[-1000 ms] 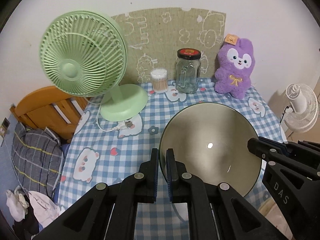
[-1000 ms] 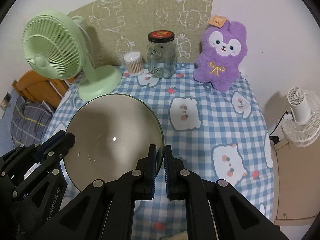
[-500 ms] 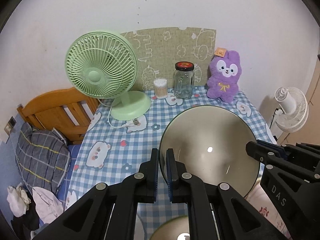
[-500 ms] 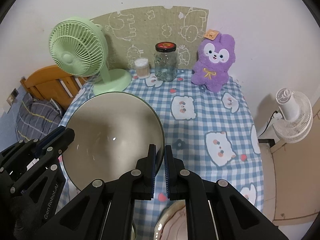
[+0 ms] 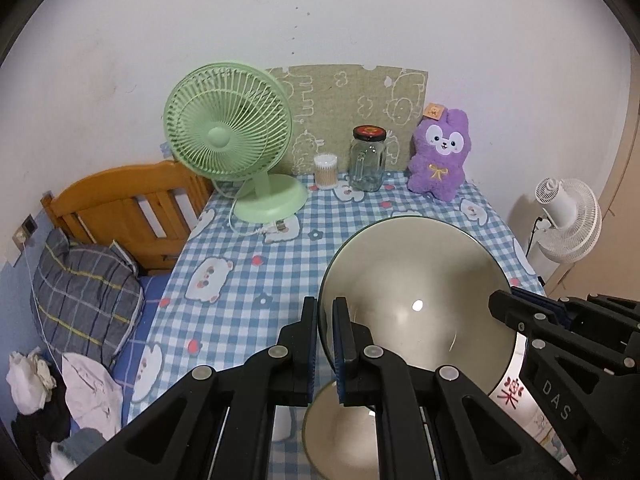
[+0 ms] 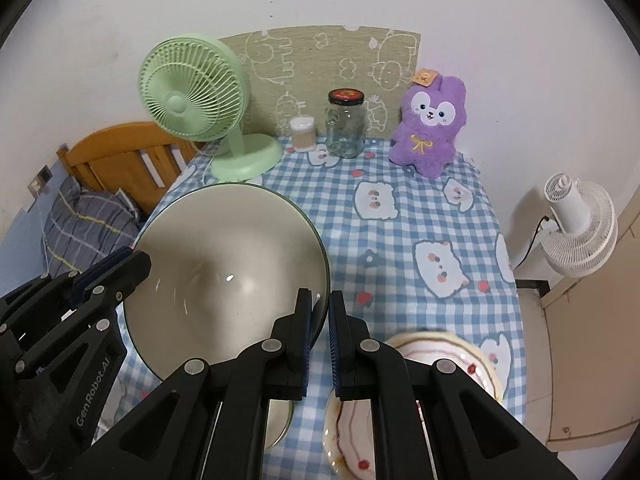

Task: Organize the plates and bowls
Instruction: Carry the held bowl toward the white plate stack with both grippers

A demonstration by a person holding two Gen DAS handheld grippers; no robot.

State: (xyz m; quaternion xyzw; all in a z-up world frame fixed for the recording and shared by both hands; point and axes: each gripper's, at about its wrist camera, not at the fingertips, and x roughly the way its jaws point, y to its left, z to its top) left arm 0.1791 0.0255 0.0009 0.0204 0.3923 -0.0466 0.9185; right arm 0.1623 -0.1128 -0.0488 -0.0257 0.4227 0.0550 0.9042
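- Change: the large bowl (image 5: 416,304), pinched at opposite rim edges by both grippers, sat low over the table (image 5: 256,280) a second ago. It now rides higher and further back toward the near edge; more of the checked cloth and the room shows in both views.
- New in view beneath it: a second, smaller bowl (image 5: 340,436) in the left wrist view, and a floral plate (image 6: 448,360) on the near right of the table in the right wrist view.
- Left gripper (image 5: 326,344): clamped on the left side of the large bowl's rim, fingers nearly together.
- Right gripper (image 6: 318,336): clamped on the opposite side of the rim, likewise narrow.
- Large bowl is airborne, tilted toward the cameras, clear of the table.
- Reading: likely a carry toward the smaller bowl for nesting; nothing stacked yet.
- Writing: "DAS" on the right gripper's body; "GenRobot.AI" on the left gripper's body; a red Chinese character on a white piece (image 5: 516,388) under the large bowl's right edge, too partial to identify.
- Tag on the purple plush (image 5: 438,156): unreadable.
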